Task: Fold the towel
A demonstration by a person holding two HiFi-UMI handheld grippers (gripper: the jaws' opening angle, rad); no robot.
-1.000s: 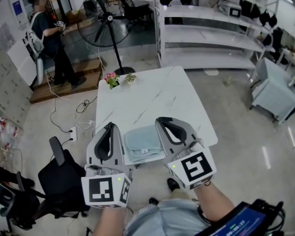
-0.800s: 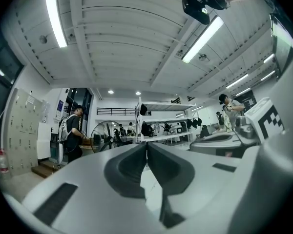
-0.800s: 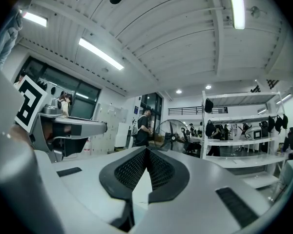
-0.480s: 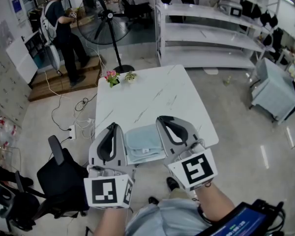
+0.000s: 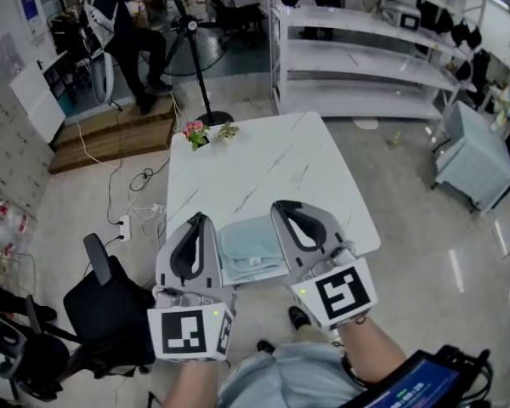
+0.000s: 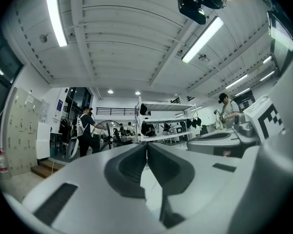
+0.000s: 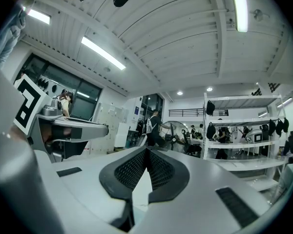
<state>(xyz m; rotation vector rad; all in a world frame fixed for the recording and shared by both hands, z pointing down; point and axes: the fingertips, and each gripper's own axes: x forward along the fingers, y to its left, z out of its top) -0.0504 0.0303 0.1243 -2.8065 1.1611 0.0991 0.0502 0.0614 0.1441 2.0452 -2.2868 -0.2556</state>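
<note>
Both grippers hover at the near table edge, touching nothing: left gripper [image 5: 195,219] has its jaws pressed together and empty, right gripper [image 5: 283,208] likewise, nothing between them. Pale blue towel [image 5: 251,249] lies as a small neat rectangle on the white table [image 5: 263,160], between the two. Folding looks finished, or one fold pending; any next move needs jaws opened and lowered to a towel edge

I logged two pale grey shells, left gripper [image 5: 195,221] and right gripper [image 5: 285,208], with black-lined jaws. Each carried a white marker cube [image 5: 189,331] printed with black squares, plus a green light [image 5: 301,291]. I noted blue-grey clothing [image 5: 268,381] and a dark shoe [image 5: 298,317].
</note>
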